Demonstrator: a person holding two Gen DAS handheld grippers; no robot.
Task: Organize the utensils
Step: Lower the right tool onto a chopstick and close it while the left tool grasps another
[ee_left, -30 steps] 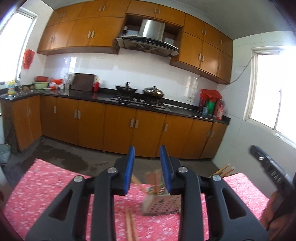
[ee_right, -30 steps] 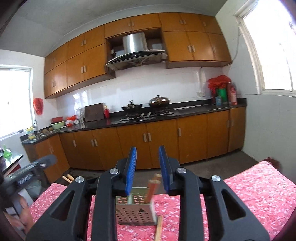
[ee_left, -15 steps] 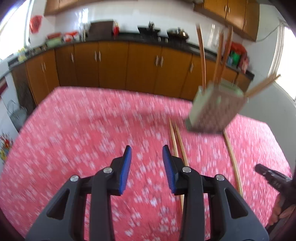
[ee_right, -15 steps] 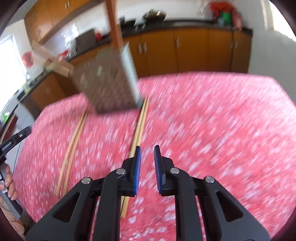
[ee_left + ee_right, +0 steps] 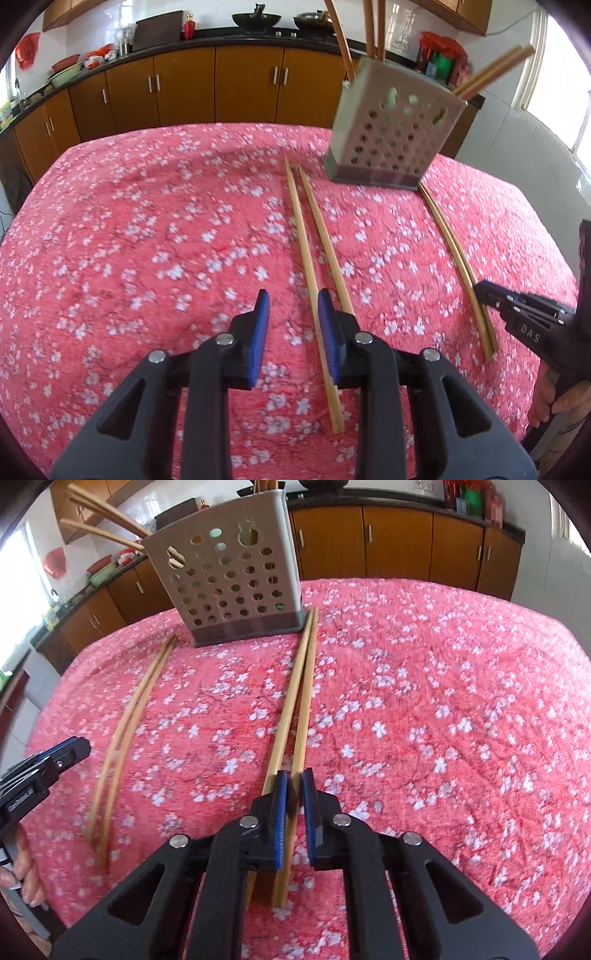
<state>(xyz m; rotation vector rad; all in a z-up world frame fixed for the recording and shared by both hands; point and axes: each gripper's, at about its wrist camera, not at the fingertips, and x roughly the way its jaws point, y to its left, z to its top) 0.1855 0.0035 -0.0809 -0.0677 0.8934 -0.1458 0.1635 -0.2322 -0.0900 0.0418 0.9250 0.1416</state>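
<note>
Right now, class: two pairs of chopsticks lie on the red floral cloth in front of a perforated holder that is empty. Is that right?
Not quite. The perforated holder is not empty: several chopsticks already stand in it, as the right wrist view shows. The rest holds: two pairs of chopsticks lie on the red floral cloth before it.

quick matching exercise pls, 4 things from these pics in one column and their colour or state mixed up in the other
1 holder
2 cloth
3 left gripper
4 right gripper

a shut on a chopstick
b red with white flowers
c grey, perforated
d open, gripping nothing

Pairs: 1-c, 2-b, 3-d, 4-a

The left jaws have just been closing, with nothing pinched yet.
</note>
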